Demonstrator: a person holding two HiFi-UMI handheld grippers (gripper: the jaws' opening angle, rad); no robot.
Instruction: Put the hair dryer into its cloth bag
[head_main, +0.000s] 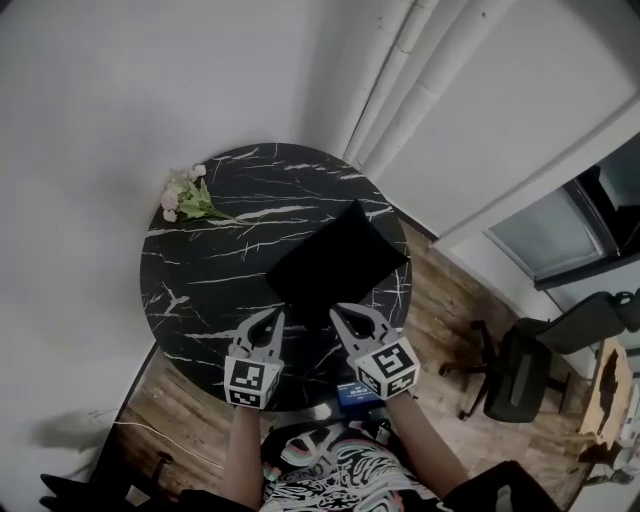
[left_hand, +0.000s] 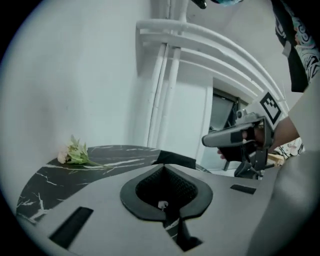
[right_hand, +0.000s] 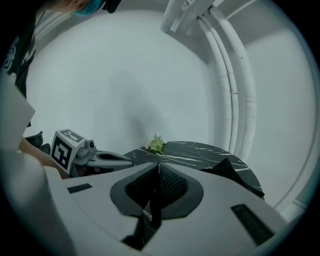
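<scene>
Head view: cloth bag (head_main: 335, 262), contents hidden.

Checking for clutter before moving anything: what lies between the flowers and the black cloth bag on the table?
Nothing. Only bare marble tabletop runs between the flowers and the black cloth bag, which shows best in the head view.

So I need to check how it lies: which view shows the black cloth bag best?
The head view: almost the whole black cloth bag lies flat on the marble table, seen from above. The left gripper view catches only a thin sliver of it at a low angle; the right gripper view shows one end, also edge-on.
</scene>
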